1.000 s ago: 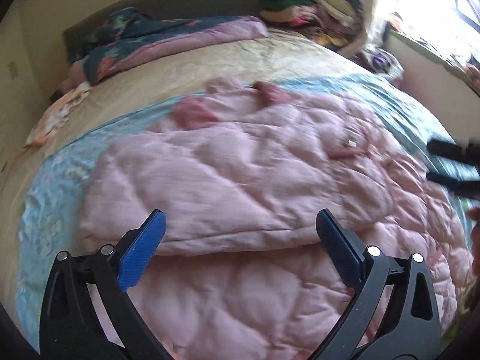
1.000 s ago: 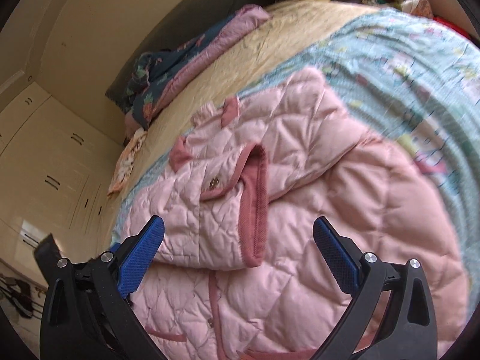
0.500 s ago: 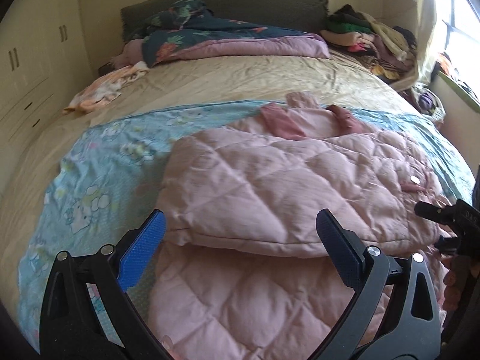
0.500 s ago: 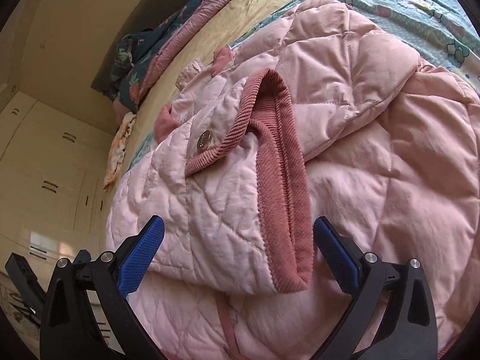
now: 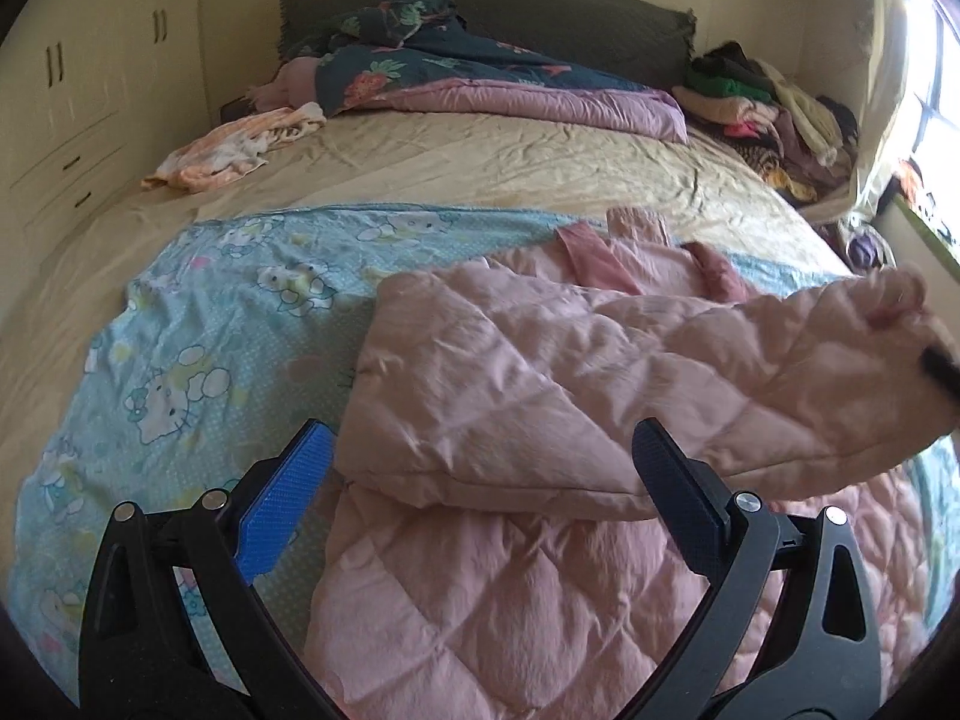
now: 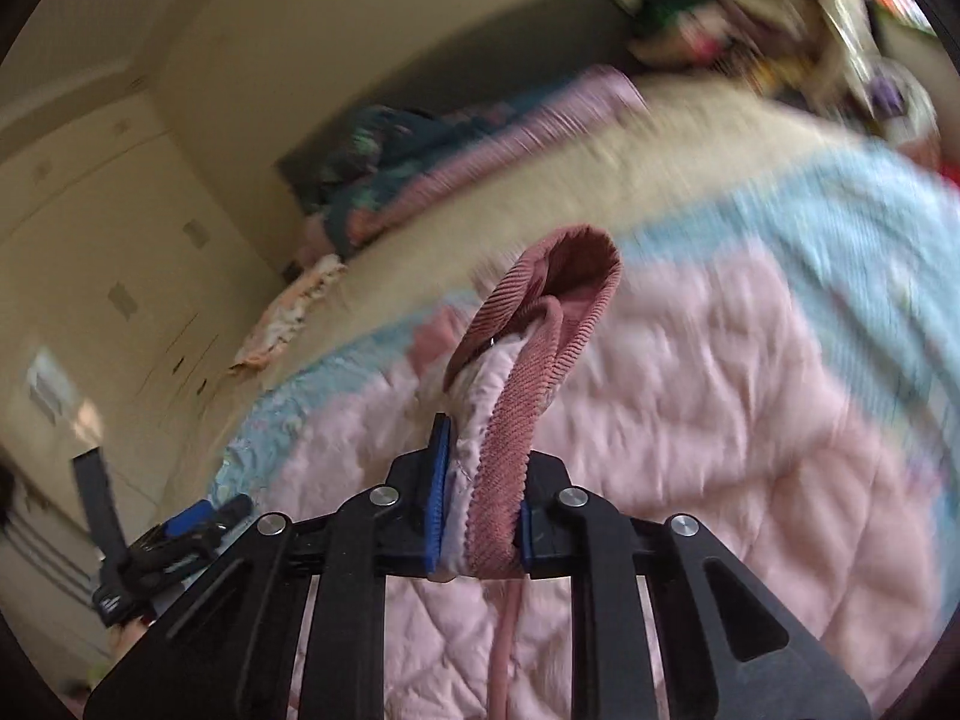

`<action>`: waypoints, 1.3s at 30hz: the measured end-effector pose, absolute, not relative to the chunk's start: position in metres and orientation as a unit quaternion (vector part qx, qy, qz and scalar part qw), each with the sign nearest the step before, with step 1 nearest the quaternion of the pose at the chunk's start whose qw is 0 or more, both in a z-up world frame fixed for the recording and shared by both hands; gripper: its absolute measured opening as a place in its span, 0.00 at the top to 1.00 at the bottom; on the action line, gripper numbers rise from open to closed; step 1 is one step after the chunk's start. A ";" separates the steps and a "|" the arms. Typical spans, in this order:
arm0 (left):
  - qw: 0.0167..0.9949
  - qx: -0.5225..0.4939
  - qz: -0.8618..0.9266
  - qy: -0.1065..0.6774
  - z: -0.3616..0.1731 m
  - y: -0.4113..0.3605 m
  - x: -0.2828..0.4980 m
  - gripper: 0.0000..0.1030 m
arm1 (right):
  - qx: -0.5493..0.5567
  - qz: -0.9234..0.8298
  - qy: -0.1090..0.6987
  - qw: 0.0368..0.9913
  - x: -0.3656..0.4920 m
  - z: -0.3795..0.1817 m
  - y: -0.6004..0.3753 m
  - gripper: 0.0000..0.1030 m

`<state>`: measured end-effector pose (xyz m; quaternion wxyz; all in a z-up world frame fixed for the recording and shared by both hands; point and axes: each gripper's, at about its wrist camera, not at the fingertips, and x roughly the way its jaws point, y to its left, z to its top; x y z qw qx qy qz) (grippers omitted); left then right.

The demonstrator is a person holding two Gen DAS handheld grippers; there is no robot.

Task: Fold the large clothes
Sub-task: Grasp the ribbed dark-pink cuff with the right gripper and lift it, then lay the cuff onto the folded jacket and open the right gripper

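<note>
**Right gripper has the cuff, left one empty**

From my right wrist cam, the right gripper [image 6: 478, 495] has its 2 blue pads clamped on the ribbed dusty-pink cuff [image 6: 543, 324] of the pink quilted jacket [image 6: 720, 420], with a bit of the quilted sleeve squeezed in too. The cuff loops up above the jaws; the view is pretty blurry.

On the left cam, the left gripper [image 5: 480, 480] is spread wide with nothing between its fingers, hovering over the jacket's [image 5: 540, 396] near-left edge. The jacket lies on the light blue cartoon-cat sheet [image 5: 198, 360] across the bed [image 5: 480, 162]. Its sleeve [image 5: 840, 336] is lifted off the bed on the right. Floral comforter [image 5: 480, 72] is bunched at the headboard, clothes pile [image 5: 774, 108] in the far right corner.
</note>
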<state>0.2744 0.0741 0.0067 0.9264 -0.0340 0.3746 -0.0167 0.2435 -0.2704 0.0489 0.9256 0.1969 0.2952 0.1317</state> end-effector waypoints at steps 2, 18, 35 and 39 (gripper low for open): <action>0.926 -0.056 -0.018 0.373 0.011 0.082 0.278 0.09 | 0.179 0.143 0.284 0.931 0.250 0.069 -0.275 0.84; 0.907 -0.115 -0.028 0.404 0.000 0.093 0.320 0.09 | 0.144 0.084 0.363 0.917 0.305 0.016 -0.312 0.84; 0.898 -0.080 -0.065 0.429 -0.023 0.044 0.335 0.09 | 0.144 0.038 0.397 0.905 0.319 -0.021 -0.315 0.79; 0.896 -0.069 -0.074 0.433 -0.027 0.035 0.337 0.09 | 0.154 0.033 0.401 0.902 0.319 -0.023 -0.318 0.73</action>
